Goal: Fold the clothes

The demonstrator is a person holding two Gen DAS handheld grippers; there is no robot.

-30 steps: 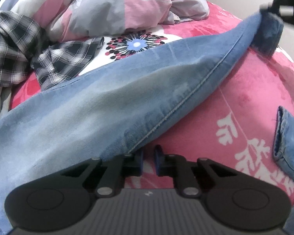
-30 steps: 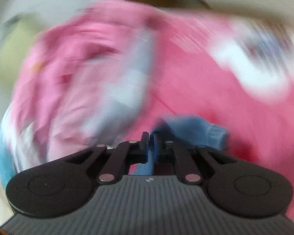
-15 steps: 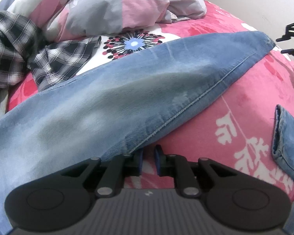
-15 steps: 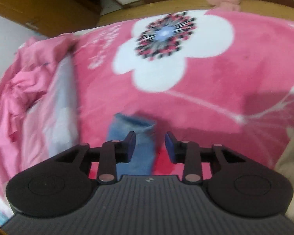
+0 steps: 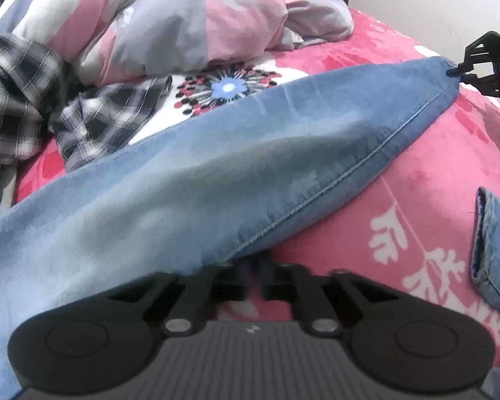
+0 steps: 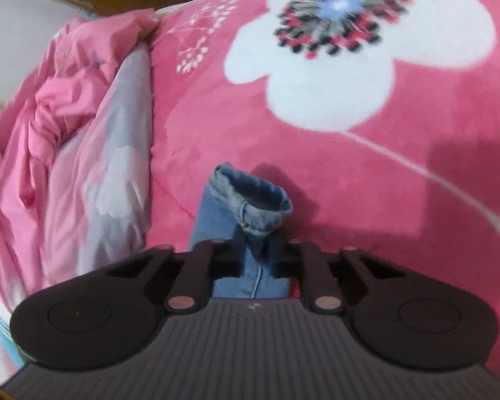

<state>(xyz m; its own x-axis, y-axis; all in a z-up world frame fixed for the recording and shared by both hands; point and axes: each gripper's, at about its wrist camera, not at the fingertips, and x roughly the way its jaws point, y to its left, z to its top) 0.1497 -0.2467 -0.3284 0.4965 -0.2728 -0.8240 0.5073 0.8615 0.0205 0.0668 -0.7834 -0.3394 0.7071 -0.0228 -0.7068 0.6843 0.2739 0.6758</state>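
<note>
Left wrist view
- jeans [image 5: 216, 180]: one pale blue denim leg lies slantwise across the bed, from the lower left up to a tip at the upper right; a stitched seam runs along its lower edge.
- left gripper [image 5: 252, 271]: jaws closed, with the seamed edge of the leg coming down right at them; blur hides whether denim is pinched there, so I cannot tell.
- second denim piece [image 5: 491, 250]: a hemmed cuff at the right edge, apart from the long leg.
- blanket [image 5: 426, 173]: pink plush with white flower and leaf prints, lying under the denim.
- quilt [image 5: 183, 23]: bunched pink, grey and white, behind the leg.
- plaid shirt [image 5: 33, 90]: black and white, crumpled at the left, just beyond the leg.
- right gripper [image 5: 458, 73]: seen far off at the leg's tip, a person's fingers behind it.

Right wrist view
- right gripper [image 6: 257, 260]: jaws closing, with the denim between them; the picture is smeared and the pads do not clearly press on the cloth.
- jeans [image 6: 250, 206]: the cuff end stands open like a small tube just ahead of the jaws, resting on the blanket [image 6: 383, 173].
- quilt [image 6: 83, 153]: heaped at the left.
</note>
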